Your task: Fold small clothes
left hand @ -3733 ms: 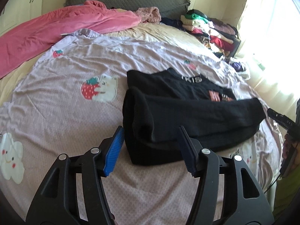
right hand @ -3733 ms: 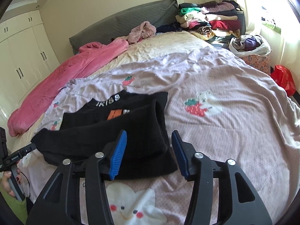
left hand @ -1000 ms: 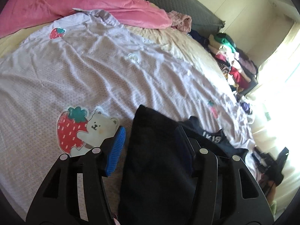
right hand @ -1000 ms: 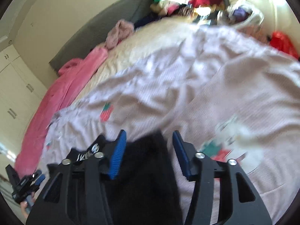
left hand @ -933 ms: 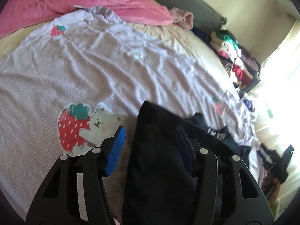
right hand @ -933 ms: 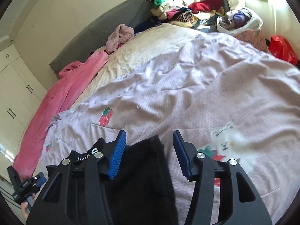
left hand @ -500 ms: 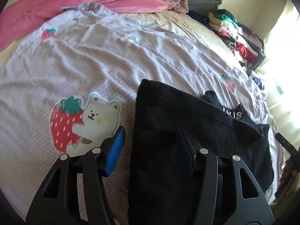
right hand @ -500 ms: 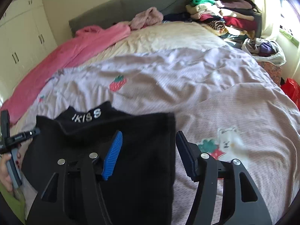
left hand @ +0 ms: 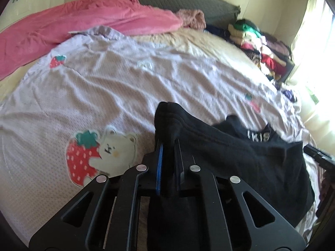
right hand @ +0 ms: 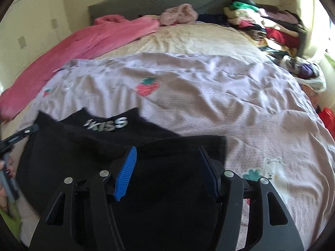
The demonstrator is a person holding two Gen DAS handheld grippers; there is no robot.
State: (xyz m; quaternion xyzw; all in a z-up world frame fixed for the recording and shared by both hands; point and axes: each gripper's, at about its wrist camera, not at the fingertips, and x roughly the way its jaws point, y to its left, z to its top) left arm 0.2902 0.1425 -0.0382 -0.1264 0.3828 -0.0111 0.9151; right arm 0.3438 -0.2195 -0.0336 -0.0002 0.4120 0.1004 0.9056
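A lilac bedspread point(left hand: 125, 87) is covering the bed, and a black garment point(right hand: 159, 167) is lying on it. The left gripper point(left hand: 167, 146) is pinching the garment's raised corner between its pressed-together fingers. The right gripper point(right hand: 167, 171) is hovering with fingers spread, the black cloth lying below and between them.

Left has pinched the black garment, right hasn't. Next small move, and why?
Probably close the right gripper on the black garment's near edge. Its jaws stand open with the fabric lying between them and the pads not pressing, while the left gripper is already shut on a bunched corner. Both corners likely need to be held before the fold can be lifted over the lilac quilt.
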